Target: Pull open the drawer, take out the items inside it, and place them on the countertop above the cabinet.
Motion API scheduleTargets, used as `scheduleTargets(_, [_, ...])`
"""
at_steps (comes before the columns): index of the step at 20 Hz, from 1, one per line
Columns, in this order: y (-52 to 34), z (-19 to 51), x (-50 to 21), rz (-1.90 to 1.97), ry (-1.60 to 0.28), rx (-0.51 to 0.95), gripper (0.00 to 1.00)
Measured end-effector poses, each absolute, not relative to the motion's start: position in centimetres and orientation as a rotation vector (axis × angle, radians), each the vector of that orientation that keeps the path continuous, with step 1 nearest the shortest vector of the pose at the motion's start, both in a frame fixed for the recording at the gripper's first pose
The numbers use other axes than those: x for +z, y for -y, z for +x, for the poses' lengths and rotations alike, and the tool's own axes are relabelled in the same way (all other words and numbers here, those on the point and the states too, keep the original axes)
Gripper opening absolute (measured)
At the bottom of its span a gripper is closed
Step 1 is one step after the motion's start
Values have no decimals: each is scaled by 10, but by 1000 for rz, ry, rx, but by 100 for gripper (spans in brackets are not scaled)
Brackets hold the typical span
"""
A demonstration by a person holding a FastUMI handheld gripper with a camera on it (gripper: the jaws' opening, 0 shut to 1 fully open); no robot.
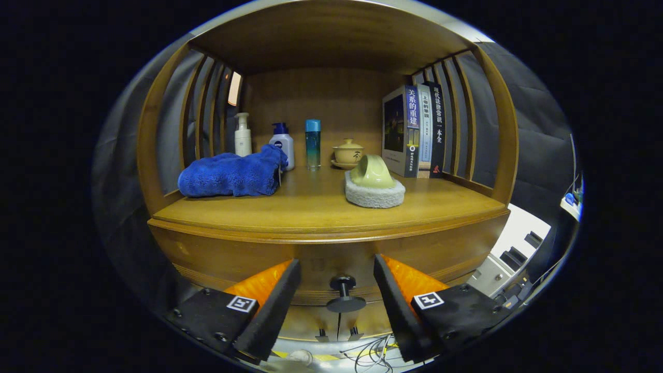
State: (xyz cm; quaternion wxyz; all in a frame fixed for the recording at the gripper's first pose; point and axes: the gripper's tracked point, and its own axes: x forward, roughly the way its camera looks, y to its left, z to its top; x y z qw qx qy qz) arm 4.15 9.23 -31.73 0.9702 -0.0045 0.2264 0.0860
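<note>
Gripper view: gripper point(336, 290) fingers stood apart, holding nothing. Drawer point(331, 259) was shut, under countertop point(311, 207); its knob point(343, 294) sat between fingers, stem pointing straight out toward camera. Risk, in my judgement: fingers could close off centre and slip from small knob, or skewed pull could jam drawer.

1. A blue towel point(230, 176) covers the lower parts of a pump bottle point(242, 134) and a white bottle point(283, 145).
2. A scrubber's handle point(372, 172) screens part of the lidded cup's point(347, 152) saucer.
3. The drawer's point(331, 269) lower front lies behind the parted fingers of the gripper point(336, 290).
</note>
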Motion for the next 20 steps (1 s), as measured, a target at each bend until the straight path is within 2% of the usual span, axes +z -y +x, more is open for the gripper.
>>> scheduleTargets(13, [-65,37,-83,-64,-187,191,96])
scheduleTargets(20, [-49,-16,-37,32,-185,239,96])
